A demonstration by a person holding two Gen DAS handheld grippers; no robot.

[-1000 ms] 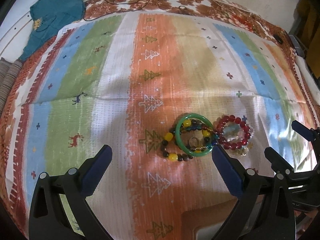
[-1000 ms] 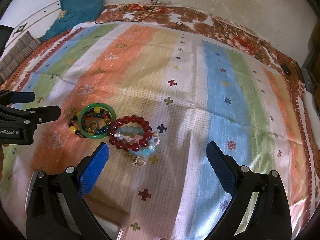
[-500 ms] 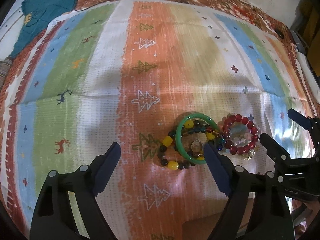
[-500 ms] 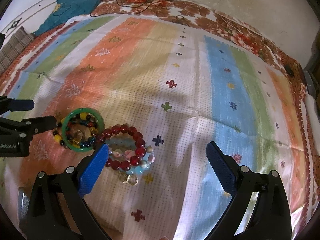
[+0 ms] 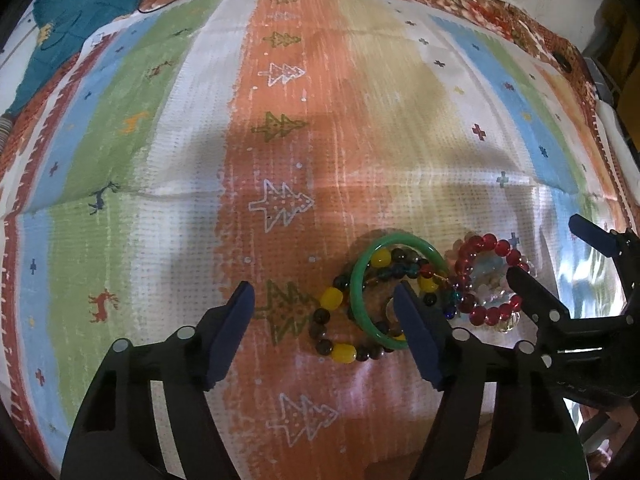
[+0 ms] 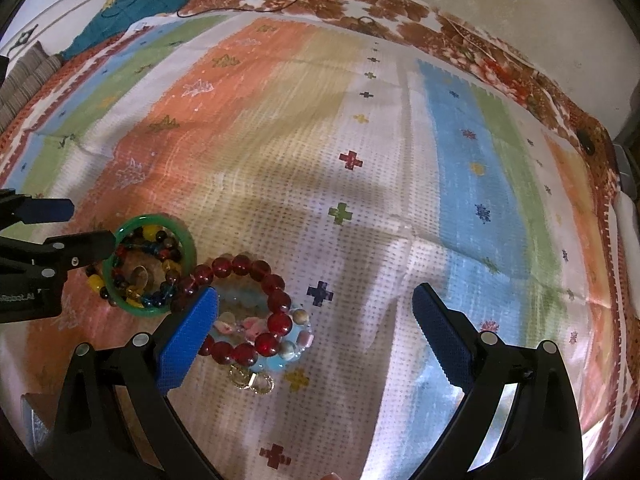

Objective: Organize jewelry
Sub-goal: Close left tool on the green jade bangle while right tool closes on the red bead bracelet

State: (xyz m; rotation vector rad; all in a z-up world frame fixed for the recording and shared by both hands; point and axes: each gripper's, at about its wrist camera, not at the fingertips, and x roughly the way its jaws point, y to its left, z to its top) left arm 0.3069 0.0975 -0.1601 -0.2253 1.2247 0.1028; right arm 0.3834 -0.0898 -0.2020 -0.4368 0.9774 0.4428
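Striped cloth (image 5: 168, 128) covers the bed, with the jewelry heaped near its front: a green bangle (image 5: 362, 312) over a yellow-and-dark bead bracelet (image 5: 332, 300), touching a red bead bracelet (image 6: 276, 308) on its right. Left tongs (image 5: 324, 312) are closing around the bangle's left rim, not yet touching. Right tongs (image 6: 316, 304) are closing around the red bracelet, still apart.

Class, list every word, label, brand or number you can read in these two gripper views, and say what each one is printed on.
"oRobot.AI": white print on the black body of the left gripper, at the left edge of the right wrist view; the edge cuts off its start.
Faint marks on the right gripper body in the left wrist view: too blurred to read.
The striped cloth bears only woven trees, deer and crosses, no words.
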